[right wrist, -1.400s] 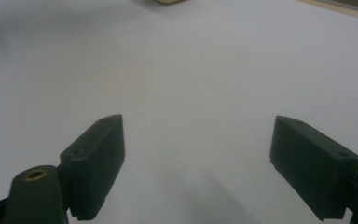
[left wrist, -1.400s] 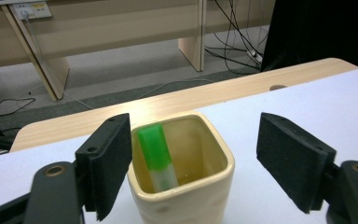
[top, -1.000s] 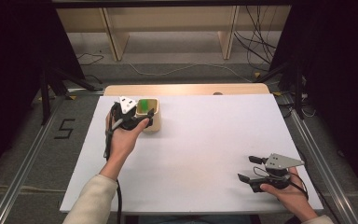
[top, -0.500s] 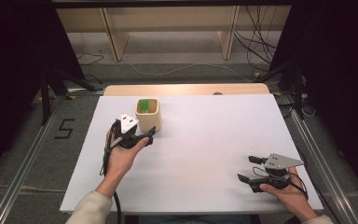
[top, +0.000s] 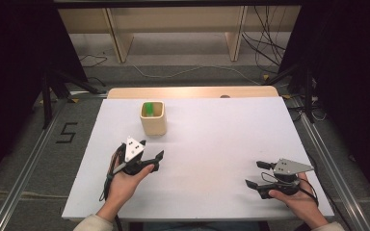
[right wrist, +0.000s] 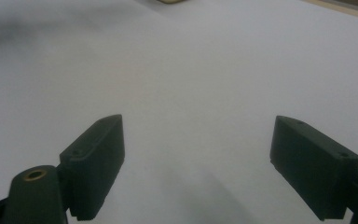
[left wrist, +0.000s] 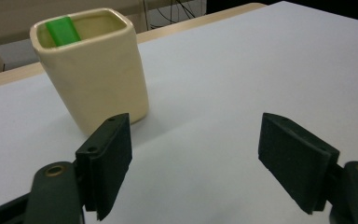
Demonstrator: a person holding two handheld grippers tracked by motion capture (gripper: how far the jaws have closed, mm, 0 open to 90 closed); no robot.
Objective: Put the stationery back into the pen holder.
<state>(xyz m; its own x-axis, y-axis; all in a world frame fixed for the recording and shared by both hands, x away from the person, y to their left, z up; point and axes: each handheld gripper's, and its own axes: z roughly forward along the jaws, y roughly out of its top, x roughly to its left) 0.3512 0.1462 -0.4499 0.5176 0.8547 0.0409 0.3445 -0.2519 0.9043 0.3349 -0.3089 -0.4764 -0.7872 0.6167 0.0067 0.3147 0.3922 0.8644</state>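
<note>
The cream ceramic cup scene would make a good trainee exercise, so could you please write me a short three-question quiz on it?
1. True or false: the green flat block lies on the white table beside the cream ceramic cup.
2. Which stands nearer the cup? A) the left gripper B) the right gripper
3. Fill in: the jaws of both grippers are ____ and hold nothing.

Key
1. False: the block stands inside the cup, leaning against its wall.
2. A: the left gripper is just in front of the cup, apart from it; the right gripper rests near the table's front right corner.
3. Open.
</note>
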